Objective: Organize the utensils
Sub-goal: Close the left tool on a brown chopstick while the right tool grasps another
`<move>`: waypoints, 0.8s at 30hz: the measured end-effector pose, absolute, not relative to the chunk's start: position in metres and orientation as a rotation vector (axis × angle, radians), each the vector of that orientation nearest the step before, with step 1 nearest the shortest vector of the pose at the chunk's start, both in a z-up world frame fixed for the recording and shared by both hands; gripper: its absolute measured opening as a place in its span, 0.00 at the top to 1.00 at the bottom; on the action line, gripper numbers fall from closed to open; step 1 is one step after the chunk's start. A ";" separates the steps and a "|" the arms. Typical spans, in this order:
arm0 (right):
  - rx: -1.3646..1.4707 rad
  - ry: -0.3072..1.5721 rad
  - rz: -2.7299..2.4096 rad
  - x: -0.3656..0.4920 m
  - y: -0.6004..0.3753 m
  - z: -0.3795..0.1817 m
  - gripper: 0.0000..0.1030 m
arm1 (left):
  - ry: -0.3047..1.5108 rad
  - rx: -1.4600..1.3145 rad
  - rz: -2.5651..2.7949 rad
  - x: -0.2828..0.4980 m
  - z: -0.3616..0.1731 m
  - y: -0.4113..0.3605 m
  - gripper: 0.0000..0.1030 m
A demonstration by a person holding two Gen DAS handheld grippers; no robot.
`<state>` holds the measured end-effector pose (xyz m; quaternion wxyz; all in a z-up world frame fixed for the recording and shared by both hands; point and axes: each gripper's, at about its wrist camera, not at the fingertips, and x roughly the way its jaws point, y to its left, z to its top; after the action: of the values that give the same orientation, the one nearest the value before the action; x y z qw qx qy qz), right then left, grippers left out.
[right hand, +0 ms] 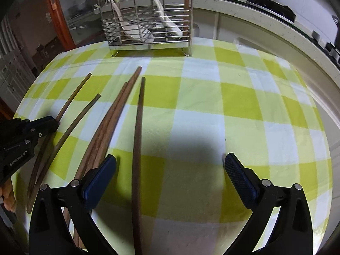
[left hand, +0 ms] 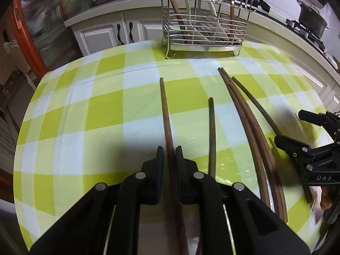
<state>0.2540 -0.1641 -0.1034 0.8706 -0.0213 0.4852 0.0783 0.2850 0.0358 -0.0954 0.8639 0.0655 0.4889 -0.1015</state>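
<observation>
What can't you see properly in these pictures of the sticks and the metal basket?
- Left wrist view: the clamped chopstick has its near end hidden under the left gripper.
- Right wrist view: the lone chopstick is cut off by the bottom edge.
- Both views: the wire basket has its top cropped, its contents unclear behind the wires.

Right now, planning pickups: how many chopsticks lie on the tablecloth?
6 chopsticks: one in the left gripper, one beside it, three bunched, one between the right gripper's jaws. The bunch may hide more.

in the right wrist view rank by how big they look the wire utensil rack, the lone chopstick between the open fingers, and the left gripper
1. Lone chopstick: longest, though nearness to the camera stretches it.
2. Wire utensil rack.
3. Left gripper: cut off by the frame edge, so unsure.
</observation>
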 end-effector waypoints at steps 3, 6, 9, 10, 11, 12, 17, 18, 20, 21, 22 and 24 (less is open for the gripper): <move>-0.066 1.017 0.179 0.257 -0.158 -0.102 0.09 | 1.029 0.144 -0.211 0.288 -0.096 0.035 0.87; -0.078 1.032 0.196 0.259 -0.152 -0.102 0.27 | 1.034 0.137 -0.211 0.290 -0.095 0.034 0.87; -0.088 1.032 0.210 0.260 -0.149 -0.101 0.34 | 1.036 0.141 -0.209 0.291 -0.095 0.033 0.87; -0.090 1.033 0.215 0.259 -0.148 -0.100 0.35 | 1.037 0.140 -0.209 0.291 -0.095 0.033 0.87; -0.091 1.035 0.218 0.260 -0.148 -0.100 0.36 | 1.038 0.140 -0.210 0.292 -0.095 0.033 0.87; -0.091 1.036 0.222 0.260 -0.147 -0.100 0.37 | 1.038 0.142 -0.209 0.292 -0.095 0.032 0.88; -0.105 1.029 0.252 0.258 -0.142 -0.097 0.62 | 1.041 0.149 -0.216 0.293 -0.095 0.030 0.92; -0.106 1.026 0.252 0.258 -0.142 -0.096 0.66 | 1.041 0.148 -0.216 0.293 -0.095 0.030 0.92; -0.104 1.021 0.248 0.259 -0.143 -0.096 0.77 | 1.040 0.145 -0.217 0.294 -0.096 0.030 0.93; -0.101 1.020 0.247 0.259 -0.144 -0.096 0.80 | 1.039 0.142 -0.218 0.294 -0.096 0.030 0.93; -0.098 1.019 0.242 0.259 -0.146 -0.096 0.85 | 1.039 0.138 -0.219 0.294 -0.096 0.031 0.93; -0.082 1.018 0.245 0.260 -0.149 -0.096 0.87 | 1.038 0.133 -0.219 0.294 -0.096 0.031 0.93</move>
<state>0.2603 -0.1489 -0.0958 0.8652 -0.0390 0.4860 0.1168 0.2941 0.0313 -0.0958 0.8605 0.0634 0.4946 -0.1046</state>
